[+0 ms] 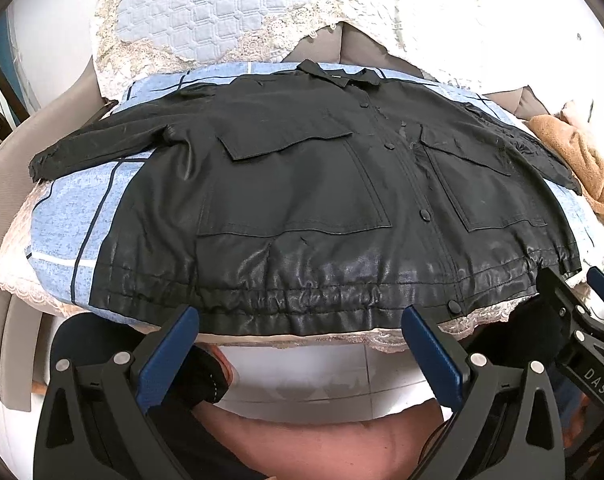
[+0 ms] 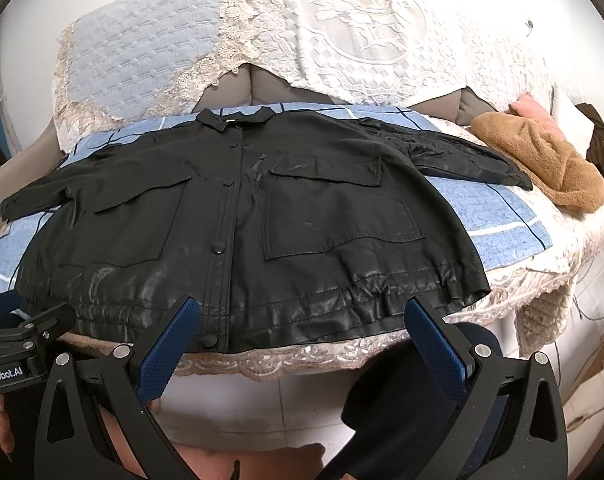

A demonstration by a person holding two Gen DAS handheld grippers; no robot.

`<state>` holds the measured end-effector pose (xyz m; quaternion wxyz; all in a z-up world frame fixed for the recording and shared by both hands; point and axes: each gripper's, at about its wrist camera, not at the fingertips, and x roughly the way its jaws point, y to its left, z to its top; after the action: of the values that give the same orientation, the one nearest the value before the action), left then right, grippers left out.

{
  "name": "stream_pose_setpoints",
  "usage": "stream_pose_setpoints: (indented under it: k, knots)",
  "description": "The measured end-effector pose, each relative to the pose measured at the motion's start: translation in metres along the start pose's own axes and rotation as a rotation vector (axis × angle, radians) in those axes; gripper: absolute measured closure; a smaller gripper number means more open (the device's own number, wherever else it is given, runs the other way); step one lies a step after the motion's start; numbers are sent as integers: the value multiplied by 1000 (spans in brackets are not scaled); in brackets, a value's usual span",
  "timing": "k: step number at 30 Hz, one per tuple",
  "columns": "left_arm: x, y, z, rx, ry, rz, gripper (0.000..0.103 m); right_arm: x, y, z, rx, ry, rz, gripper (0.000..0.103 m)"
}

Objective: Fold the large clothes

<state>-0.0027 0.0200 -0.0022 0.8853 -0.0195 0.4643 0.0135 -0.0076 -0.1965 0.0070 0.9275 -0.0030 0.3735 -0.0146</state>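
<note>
A large black jacket lies spread flat, front up and buttoned, on a blue checked cloth, collar far, gathered hem near. Both sleeves stretch out sideways. My left gripper hangs open just short of the hem's middle, nothing between its blue pads. My right gripper is open too, close to the hem right of the button line, holding nothing. Each gripper shows at the edge of the other's view: the right one, the left one.
A brown fleece garment lies bunched past the jacket's right sleeve, with pink and dark items behind it. Lace-edged covers drape the sofa back. White tiled floor and the person's knee lie below the seat edge.
</note>
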Motion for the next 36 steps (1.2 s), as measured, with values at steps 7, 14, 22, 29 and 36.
stream_pose_setpoints:
  k: [7, 14, 22, 29, 36]
  knots:
    - [-1, -2, -2, 9, -4, 10, 0, 0, 0, 0, -2, 2, 1, 1]
    - [-1, -3, -2, 8, -3, 12, 0, 0, 0, 0, -1, 2, 1, 1]
    - [-3, -3, -1, 15, -9, 23, 0, -2, -1, 0, -6, -3, -5, 1]
    - [-1, -3, 0, 18, -4, 19, 0, -2, -1, 1, -6, -1, -4, 1]
    - [-1, -3, -1, 17, -5, 19, 0, -1, -1, 1, -9, 0, -5, 1]
